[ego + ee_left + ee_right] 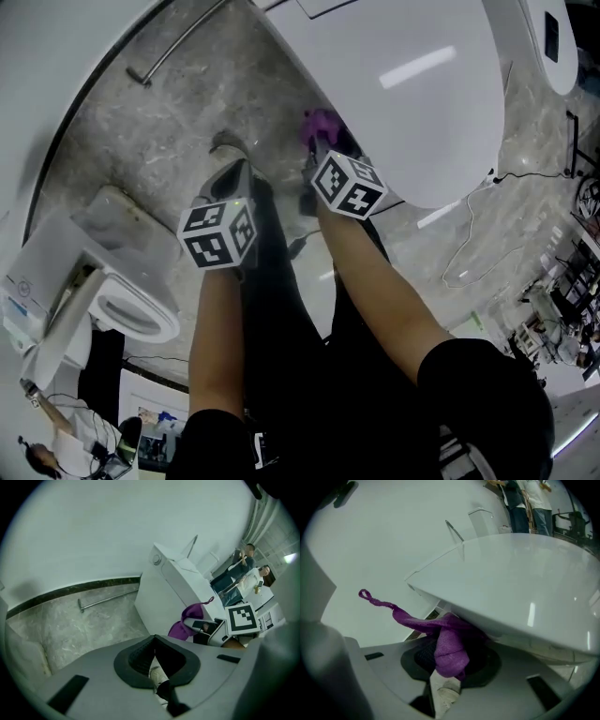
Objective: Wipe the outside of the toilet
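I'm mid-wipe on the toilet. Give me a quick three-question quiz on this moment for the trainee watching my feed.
1. Multiple choice: what does the right gripper hold? A) a sponge B) a purple cloth C) a brush
2. True or false: the left gripper also grips a cloth.
3. Fill in the blank: the toilet lid is ___ (open or closed).

Key: 1 B. 2 False; its jaws are together with nothing between them. 3 closed.
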Motion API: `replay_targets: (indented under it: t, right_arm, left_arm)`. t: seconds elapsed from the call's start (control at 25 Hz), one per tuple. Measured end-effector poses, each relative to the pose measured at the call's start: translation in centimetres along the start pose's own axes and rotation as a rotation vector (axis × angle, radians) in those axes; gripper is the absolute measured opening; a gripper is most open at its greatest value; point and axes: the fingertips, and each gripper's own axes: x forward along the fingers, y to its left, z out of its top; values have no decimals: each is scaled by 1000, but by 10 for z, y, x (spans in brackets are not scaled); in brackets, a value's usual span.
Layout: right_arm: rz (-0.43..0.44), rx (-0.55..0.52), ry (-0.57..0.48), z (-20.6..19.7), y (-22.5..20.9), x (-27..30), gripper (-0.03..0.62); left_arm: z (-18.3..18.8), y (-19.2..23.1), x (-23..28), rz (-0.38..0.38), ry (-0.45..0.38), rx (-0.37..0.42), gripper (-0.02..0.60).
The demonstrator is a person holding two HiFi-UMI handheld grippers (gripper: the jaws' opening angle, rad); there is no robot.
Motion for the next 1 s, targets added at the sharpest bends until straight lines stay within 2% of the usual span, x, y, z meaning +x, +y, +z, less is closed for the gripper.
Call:
replay_targets:
  t: [0.2, 0.4, 0.76, 1.0]
  right_arm:
    - [-55, 21, -34, 9, 18, 21, 109]
    - [-93, 40, -57, 18, 34, 44, 109]
    - [-123, 108, -88, 36, 70, 89, 109]
    - [-125, 84, -101, 48, 95, 118, 109]
  left_arm:
    - [30, 24, -3, -49, 18, 84, 11]
    - [51, 48, -5, -71, 39, 123, 11]
    - [61, 90, 1, -87, 75, 119, 11]
    - [73, 105, 7, -110, 84, 102, 11]
